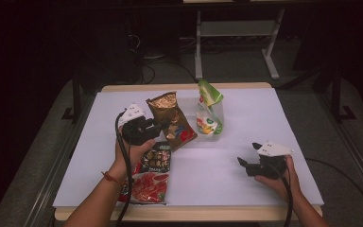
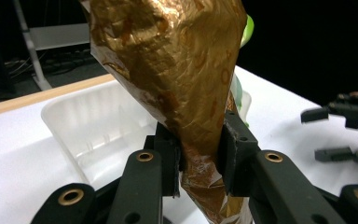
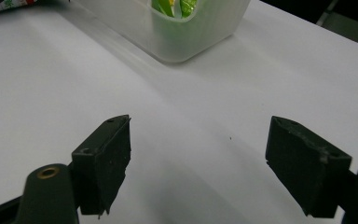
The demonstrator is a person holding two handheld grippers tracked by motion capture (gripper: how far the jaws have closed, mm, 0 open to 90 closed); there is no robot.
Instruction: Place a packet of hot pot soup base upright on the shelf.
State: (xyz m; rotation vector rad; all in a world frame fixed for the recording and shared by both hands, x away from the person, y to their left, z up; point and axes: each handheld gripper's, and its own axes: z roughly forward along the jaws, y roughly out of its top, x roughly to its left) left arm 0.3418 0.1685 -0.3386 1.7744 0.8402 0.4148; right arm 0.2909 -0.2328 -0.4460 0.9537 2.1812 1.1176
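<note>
Left claw [image 2: 200,161] is clamped on the pinched lower end of the gold snack bag [image 2: 172,70], pads pressing it from both sides, and the bag hangs clear above the white counter [image 1: 246,137]. The clear plastic bin [image 1: 215,116] is the landmark: the gold bag sits just beside it on its left in the high view, with a green packet [image 1: 209,94] standing inside the bin. A red snack bag [image 1: 150,182] lies nearer the person than the bin. Right claw [image 3: 198,163] hovers low over bare counter, short of the bin, jaws spread wide with nothing between.
</note>
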